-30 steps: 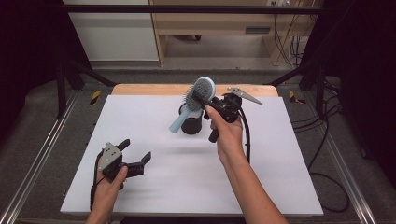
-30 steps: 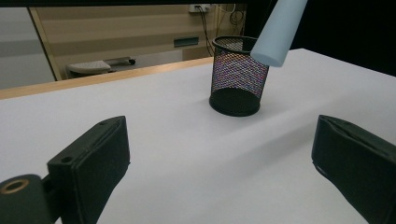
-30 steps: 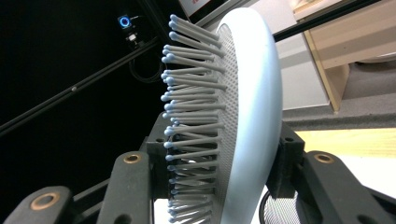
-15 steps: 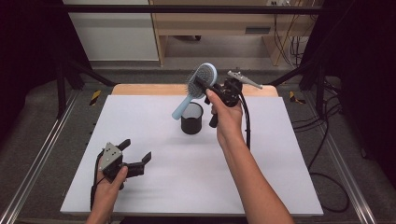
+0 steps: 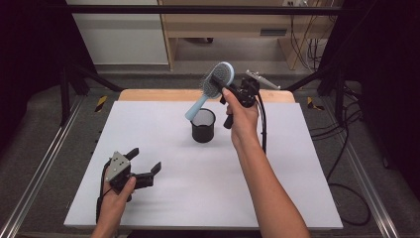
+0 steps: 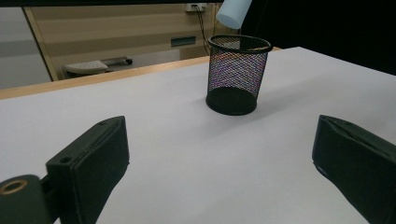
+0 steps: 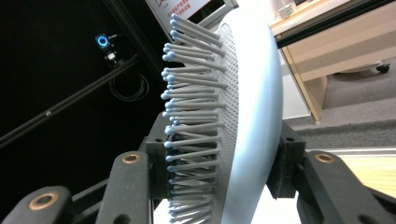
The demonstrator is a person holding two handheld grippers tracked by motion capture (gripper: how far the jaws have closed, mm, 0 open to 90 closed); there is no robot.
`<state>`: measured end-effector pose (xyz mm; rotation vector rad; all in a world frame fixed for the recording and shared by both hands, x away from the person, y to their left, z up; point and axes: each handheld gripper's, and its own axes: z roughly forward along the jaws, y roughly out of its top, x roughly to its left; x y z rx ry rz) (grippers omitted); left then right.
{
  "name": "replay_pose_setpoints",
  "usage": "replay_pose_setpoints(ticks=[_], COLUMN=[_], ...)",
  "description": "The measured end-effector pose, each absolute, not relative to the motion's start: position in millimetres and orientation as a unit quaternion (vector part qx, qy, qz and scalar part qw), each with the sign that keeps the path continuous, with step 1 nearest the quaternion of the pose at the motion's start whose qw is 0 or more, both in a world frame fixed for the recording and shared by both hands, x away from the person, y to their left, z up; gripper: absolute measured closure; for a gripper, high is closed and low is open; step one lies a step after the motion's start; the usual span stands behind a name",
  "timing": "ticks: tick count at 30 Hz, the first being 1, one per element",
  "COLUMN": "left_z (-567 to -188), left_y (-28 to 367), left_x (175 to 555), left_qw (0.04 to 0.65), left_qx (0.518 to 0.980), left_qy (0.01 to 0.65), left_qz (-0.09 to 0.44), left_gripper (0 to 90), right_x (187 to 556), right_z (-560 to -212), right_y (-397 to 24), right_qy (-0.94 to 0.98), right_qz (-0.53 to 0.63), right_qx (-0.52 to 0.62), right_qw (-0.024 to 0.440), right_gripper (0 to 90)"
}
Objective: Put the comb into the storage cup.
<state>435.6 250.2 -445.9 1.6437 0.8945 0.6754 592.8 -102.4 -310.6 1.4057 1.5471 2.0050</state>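
Above the far half of the table (image 5: 307, 168) we hold the brush (image 5: 214, 84) in our right gripper (image 5: 221, 85), its jaws clamped on the brush head: one pad presses into the bristles, the other against the smooth pale-blue back (the right gripper view shows this plainly, with the brush (image 7: 233, 116) standing between the two black jaws and the gripper (image 7: 219, 182) pinching it from both sides). From the high view the brush hangs tilted, head up and away from us, handle slanting down and to the left, with its rounded end just over the rim of the cup (image 5: 203, 125). In the left gripper view that pale-blue handle end (image 6: 233, 11) sits a little above the cup (image 6: 237, 77) and clear of its rim, so the brush is in the air and touches nothing but the jaws.

The cup is black wire mesh, upright on the white table top, near the middle and toward the far edge.

Our left gripper (image 5: 144, 167) rests low over the near left part of the table, well apart from the cup. Its jaws stand spread wide with nothing between them; in its own view the left gripper (image 6: 219, 154) frames bare table, and the cup stands beyond the gap
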Motion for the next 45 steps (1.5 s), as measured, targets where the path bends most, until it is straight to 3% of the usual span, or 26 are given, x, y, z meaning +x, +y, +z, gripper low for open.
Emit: replay_pose_setpoints(ticks=[45], left_z=[-447.1], left_y=[248.4], left_x=[436.2], left_qw=[0.541], left_qx=[0.699], left_qy=[0.374], left_qz=[0.282], left_gripper=[3.7], right_x=[594.6], right_z=[-310.3], right_y=[-119.2], right_qy=[0.534], right_qz=[0.672], right_qx=[0.485], right_qw=[0.169], right_gripper=[52.8])
